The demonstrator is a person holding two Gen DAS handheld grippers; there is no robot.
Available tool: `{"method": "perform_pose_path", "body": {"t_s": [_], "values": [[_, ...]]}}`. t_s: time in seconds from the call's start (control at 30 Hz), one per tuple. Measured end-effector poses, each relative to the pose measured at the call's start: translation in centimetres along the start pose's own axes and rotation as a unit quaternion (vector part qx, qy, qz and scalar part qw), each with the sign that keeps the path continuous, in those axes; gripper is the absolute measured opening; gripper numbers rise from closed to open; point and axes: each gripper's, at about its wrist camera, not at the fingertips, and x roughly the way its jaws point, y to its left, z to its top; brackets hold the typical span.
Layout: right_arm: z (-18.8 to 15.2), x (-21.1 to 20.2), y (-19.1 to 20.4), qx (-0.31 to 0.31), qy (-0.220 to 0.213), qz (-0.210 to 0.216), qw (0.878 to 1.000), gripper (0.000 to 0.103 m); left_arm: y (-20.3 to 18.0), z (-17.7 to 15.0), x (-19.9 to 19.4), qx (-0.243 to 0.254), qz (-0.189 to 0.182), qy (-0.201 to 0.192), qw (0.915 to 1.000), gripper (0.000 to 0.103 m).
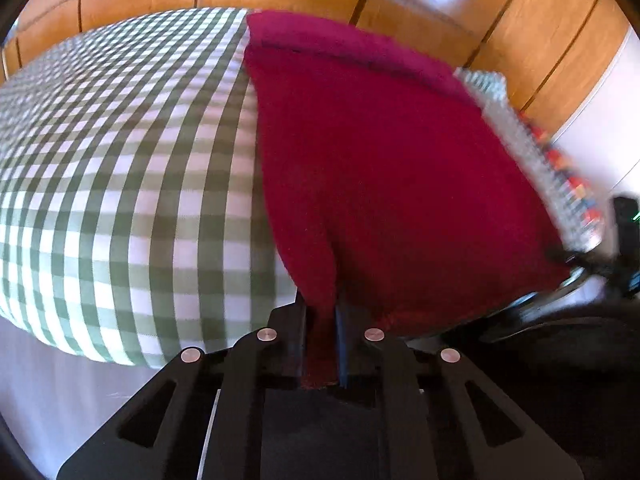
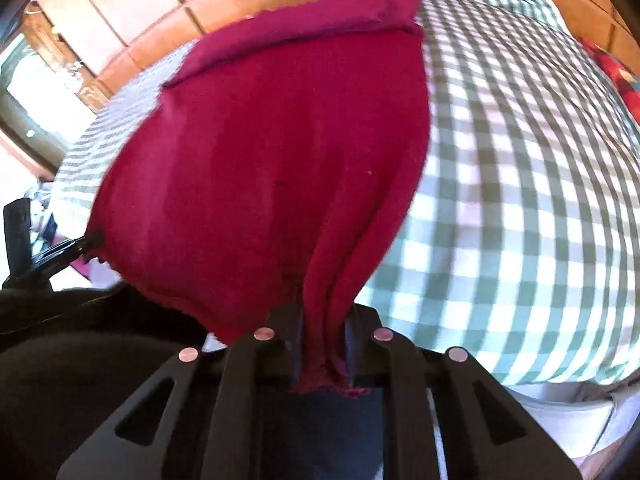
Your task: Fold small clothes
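Note:
A crimson cloth lies spread over a green-and-white checked surface, its far edge folded back on itself. My left gripper is shut on the cloth's near left corner, with bunched fabric running down between the fingers. In the right wrist view the same crimson cloth stretches away from my right gripper, which is shut on the gathered near right corner. The left gripper's tip shows at the cloth's left edge in that view, and the right gripper shows at the cloth's right edge in the left wrist view.
The checked surface drops off at a white front edge. Wooden panelling rises behind it. A patterned fabric with red and blue marks lies right of the cloth. A red patterned item sits at the far right. Dark clothing fills the lower left.

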Motion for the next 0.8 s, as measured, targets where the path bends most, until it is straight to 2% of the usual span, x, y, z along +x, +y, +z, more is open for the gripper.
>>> {"method": "perform_pose_path", "body": {"t_s": [0.07, 0.2, 0.3, 0.43, 0.5, 0.57, 0.6, 0.63, 0.67, 0.7, 0.73, 0.8], "values": [[1.0, -0.9, -0.2, 0.018, -0.018, 0.030, 0.999, 0.014, 0.7, 1.2, -1.6, -0.029, -0.053, -0.027, 0.9978, 0.010], [4.3, -2.0, -0.4, 0.034, -0.055, 0.063, 0.996, 0.014, 1.2, 3.7, -3.2, -0.060, -0.107, -0.072, 0.9899, 0.009], [7.4, -1.9, -0.9, 0.045, -0.081, 0.073, 0.993, 0.014, 1.8, 7.3, -3.1, -0.089, -0.137, -0.103, 0.9812, 0.009], [12.7, -0.2, -2.6, 0.062, -0.097, 0.060, 0.992, 0.014, 2.1, 12.1, -1.7, -0.109, -0.125, -0.119, 0.9788, 0.009], [15.2, 1.1, -3.5, 0.079, -0.098, 0.038, 0.991, 0.014, 2.6, 14.5, -0.5, -0.121, -0.113, -0.114, 0.9796, 0.009], [17.1, 2.1, -4.0, 0.090, -0.100, 0.019, 0.991, 0.015, 3.5, 17.0, 1.7, -0.147, -0.081, -0.099, 0.9808, 0.010], [17.6, 2.3, -4.2, 0.090, -0.101, 0.012, 0.991, 0.019, 4.0, 17.7, 2.5, -0.157, -0.081, -0.091, 0.9801, 0.010], [18.2, 2.5, -4.4, 0.090, -0.102, 0.005, 0.991, 0.024, 4.2, 18.6, 3.2, -0.162, -0.083, -0.087, 0.9794, 0.016], [18.5, 2.7, -4.5, 0.091, -0.102, 0.008, 0.991, 0.037, 4.5, 19.3, 3.4, -0.170, -0.066, -0.089, 0.9791, 0.032], [18.5, 2.6, -4.6, 0.094, -0.105, 0.012, 0.990, 0.046, 5.0, 19.6, 3.2, -0.179, -0.052, -0.098, 0.9775, 0.040], [18.3, 2.5, -4.6, 0.092, -0.107, 0.011, 0.990, 0.050, 5.7, 19.5, 2.8, -0.188, -0.052, -0.112, 0.9745, 0.053], [17.0, 1.6, -4.8, 0.087, -0.117, -0.002, 0.989, 0.063, 6.7, 18.8, 2.1, -0.196, -0.055, -0.129, 0.9705, 0.056]]}}
